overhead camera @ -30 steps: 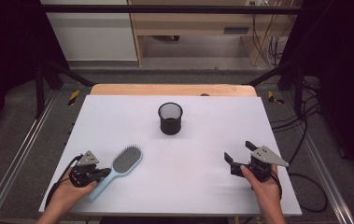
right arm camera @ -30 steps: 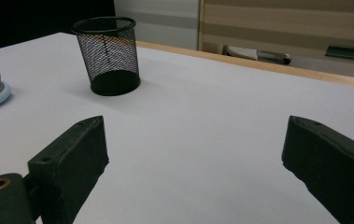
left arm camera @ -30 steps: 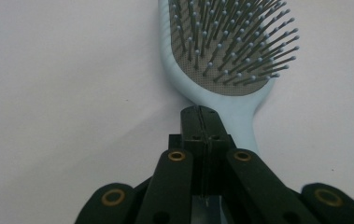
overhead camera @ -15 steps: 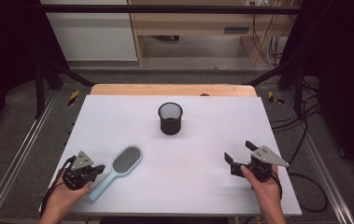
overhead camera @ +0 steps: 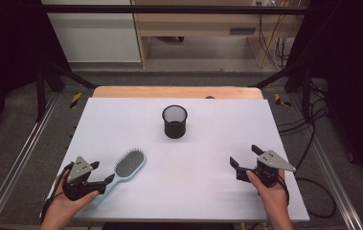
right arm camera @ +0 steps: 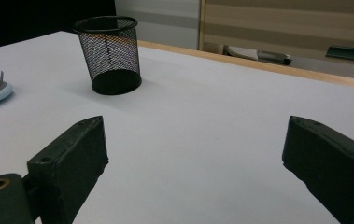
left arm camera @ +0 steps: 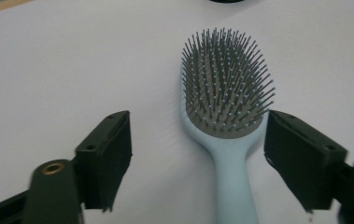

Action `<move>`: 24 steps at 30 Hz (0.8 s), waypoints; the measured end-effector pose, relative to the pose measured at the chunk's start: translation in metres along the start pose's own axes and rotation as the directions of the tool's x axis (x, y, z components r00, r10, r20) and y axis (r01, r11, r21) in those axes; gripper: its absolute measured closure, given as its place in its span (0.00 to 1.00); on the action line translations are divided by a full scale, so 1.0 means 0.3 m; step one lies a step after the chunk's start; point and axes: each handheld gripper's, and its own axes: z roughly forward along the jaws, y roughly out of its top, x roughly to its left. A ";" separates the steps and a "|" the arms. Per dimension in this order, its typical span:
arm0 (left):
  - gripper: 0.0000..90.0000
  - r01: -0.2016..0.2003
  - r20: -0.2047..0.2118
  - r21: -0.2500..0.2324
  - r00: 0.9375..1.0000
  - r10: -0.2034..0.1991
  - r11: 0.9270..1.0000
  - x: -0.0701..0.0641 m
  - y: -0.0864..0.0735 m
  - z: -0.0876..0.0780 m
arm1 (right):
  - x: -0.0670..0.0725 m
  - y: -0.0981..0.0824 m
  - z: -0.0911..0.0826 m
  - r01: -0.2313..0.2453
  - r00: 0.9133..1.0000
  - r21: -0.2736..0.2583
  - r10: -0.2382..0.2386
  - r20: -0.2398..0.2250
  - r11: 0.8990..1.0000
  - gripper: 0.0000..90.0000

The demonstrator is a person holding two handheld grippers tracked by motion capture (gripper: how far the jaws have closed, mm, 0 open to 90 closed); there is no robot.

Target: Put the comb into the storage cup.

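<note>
L tongs (overhead camera: 103,184) just opened off hairbrush (overhead camera: 126,166) handle & backed away.

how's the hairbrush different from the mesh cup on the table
The hairbrush is light blue with grey bristles; the mesh cup is black wire mesh. The hairbrush lies flat, bristles up; the mesh cup stands upright, mouth open. The hairbrush sits near the left gripper, the mesh cup farther back, mid-table. Both rest on the white table, ungripped.

mesh cup (overhead camera: 175,121) mid-table, hairbrush (overhead camera: 124,167) near left, open table (overhead camera: 208,177) between

White table (overhead camera: 208,163) bears a blue hairbrush (overhead camera: 126,165); black mesh cup (overhead camera: 175,121).
</note>
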 end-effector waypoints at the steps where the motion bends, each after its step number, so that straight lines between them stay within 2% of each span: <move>1: 0.25 0.003 0.004 0.000 1.000 -0.003 1.000 -0.002 0.000 0.002 | 0.000 0.000 0.000 0.000 1.000 0.000 0.000 0.000 1.000 0.08; 2: 0.16 0.003 0.012 0.007 1.000 -0.003 1.000 -0.004 -0.002 0.009 | -0.001 0.000 0.000 -0.001 1.000 0.000 0.001 -0.001 1.000 0.08; 3: 0.13 0.002 0.018 0.009 1.000 -0.003 1.000 -0.006 -0.004 0.012 | 0.000 0.000 0.000 0.000 1.000 0.000 0.000 -0.001 1.000 0.08; 8: 0.11 -0.019 0.047 0.036 0.999 0.017 0.999 -0.019 -0.010 0.032 | 0.001 0.000 0.001 0.000 1.000 0.001 0.000 -0.002 1.000 0.07; 11: 0.14 -0.030 0.055 0.067 0.998 0.026 0.997 -0.032 -0.014 0.052 | -0.001 0.000 0.005 0.001 1.000 0.004 -0.001 -0.001 1.000 0.07; 12: 0.20 -0.024 0.050 0.097 0.999 0.019 0.995 -0.040 -0.017 0.062 | 0.000 0.000 0.007 0.001 1.000 0.006 -0.001 -0.002 1.000 0.07; 13: 0.22 -0.024 0.050 0.097 0.999 0.019 0.995 -0.040 -0.017 0.062 | 0.000 0.000 0.007 0.001 1.000 0.006 -0.001 -0.002 1.000 0.07; 15: 0.24 -0.001 0.046 0.127 0.999 -0.005 0.992 -0.046 -0.021 0.070 | 0.004 0.000 0.004 0.001 1.000 0.007 -0.001 -0.002 1.000 0.07; 17: 0.32 0.007 0.050 0.144 0.999 -0.015 0.990 -0.050 -0.023 0.074 | 0.005 0.001 0.000 0.004 1.000 0.005 -0.004 -0.003 1.000 0.07; 19: 0.36 0.009 0.055 0.153 0.998 -0.017 0.988 -0.053 -0.024 0.078 | 0.003 0.002 -0.001 0.005 1.000 0.003 -0.005 -0.001 1.000 0.07; 20: 0.38 0.009 0.059 0.174 0.998 -0.020 0.985 -0.059 -0.026 0.086 | 0.002 0.002 -0.002 0.004 1.000 0.003 -0.004 -0.001 1.000 0.07; 24: 0.46 0.007 0.056 0.190 0.998 -0.018 0.982 -0.067 -0.025 0.092 | -0.001 0.002 -0.002 0.003 1.000 0.002 -0.003 0.000 1.000 0.07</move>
